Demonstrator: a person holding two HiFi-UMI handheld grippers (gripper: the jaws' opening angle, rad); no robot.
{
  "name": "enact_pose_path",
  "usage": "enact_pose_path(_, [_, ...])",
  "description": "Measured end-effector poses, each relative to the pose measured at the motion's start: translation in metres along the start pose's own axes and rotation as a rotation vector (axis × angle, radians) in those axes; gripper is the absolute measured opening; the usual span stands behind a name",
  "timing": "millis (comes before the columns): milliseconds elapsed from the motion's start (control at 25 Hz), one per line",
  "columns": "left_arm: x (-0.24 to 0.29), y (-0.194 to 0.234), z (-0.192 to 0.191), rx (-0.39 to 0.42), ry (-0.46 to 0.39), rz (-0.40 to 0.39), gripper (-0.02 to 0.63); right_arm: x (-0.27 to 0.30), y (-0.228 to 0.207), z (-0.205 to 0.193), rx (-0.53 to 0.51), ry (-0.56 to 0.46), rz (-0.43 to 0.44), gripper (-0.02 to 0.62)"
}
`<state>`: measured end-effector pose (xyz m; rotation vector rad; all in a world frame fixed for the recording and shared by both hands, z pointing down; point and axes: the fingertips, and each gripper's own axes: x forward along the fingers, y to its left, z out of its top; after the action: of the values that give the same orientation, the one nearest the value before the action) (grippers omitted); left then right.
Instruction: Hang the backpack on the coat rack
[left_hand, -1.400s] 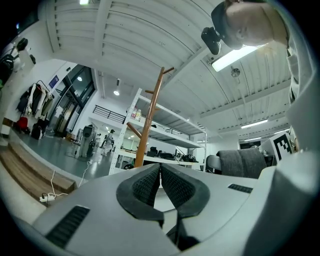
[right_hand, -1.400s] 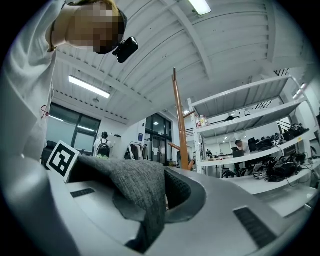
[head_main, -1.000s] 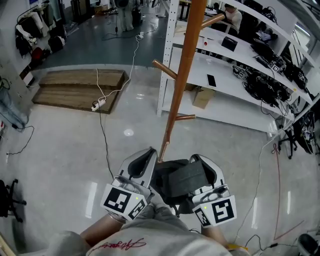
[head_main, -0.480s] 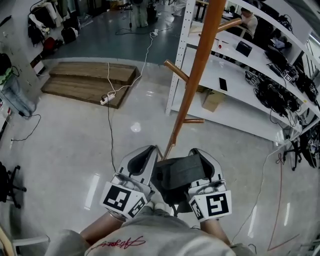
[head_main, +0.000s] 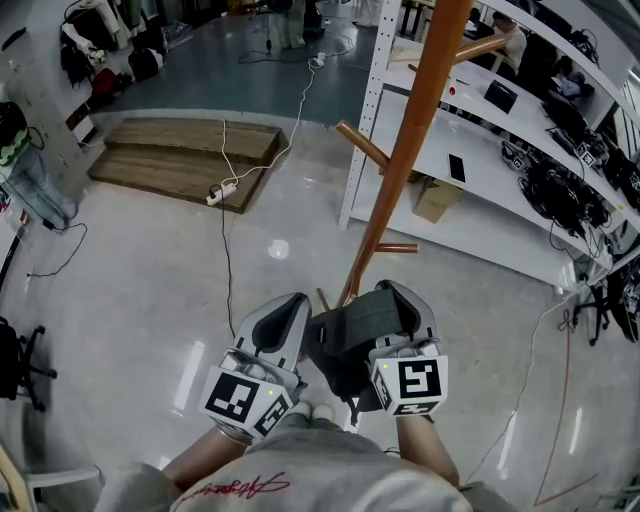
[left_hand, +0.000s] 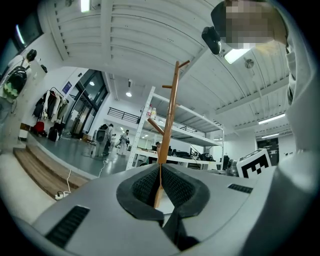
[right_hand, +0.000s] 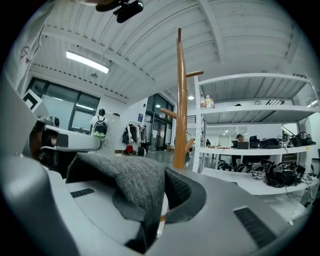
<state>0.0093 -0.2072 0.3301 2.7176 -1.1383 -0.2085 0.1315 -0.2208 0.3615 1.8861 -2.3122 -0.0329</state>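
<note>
Right hand-held gripper (head_main: 402, 295) neared coat rack (head_main: 402, 170); it and left hand-held gripper (head_main: 293, 308) clamp backpack (head_main: 352, 335) between them.

**Greys, black and warm wood**

The dark grey woven-fabric backpack (head_main: 360, 325) has a heathered charcoal weave. The tall wooden coat rack (head_main: 405, 160) is orange-brown. The left gripper (head_main: 290, 312) and right gripper (head_main: 408, 305) have pale grey shells, black mesh-textured pads (left_hand: 145, 187) and black-and-white square markers. The glossy floor (head_main: 150, 280) is pale grey, the metal shelving (head_main: 480, 225) is white, and the low wooden platform (head_main: 180, 165) is brown.
</note>
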Motion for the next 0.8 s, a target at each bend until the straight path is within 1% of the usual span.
enact_pose_path(160, [0.003, 0.007, -0.005, -0.008, 0.016, 0.020, 0.021, 0.022, -0.008, -0.022, -0.015, 0.053, -0.023, 0.026])
enact_pose_path(320, [0.006, 0.014, -0.013, 0.002, 0.032, 0.032, 0.021, 0.047, -0.021, -0.044, -0.040, 0.107, -0.049, 0.026])
enact_pose_path(520, [0.007, 0.023, -0.021, -0.010, 0.062, 0.053, 0.021, 0.071, -0.031, -0.069, -0.068, 0.174, -0.063, 0.026])
enact_pose_path(800, [0.008, 0.034, -0.030, -0.017, 0.094, 0.074, 0.021, 0.091, -0.041, -0.106, -0.043, 0.262, -0.081, 0.026])
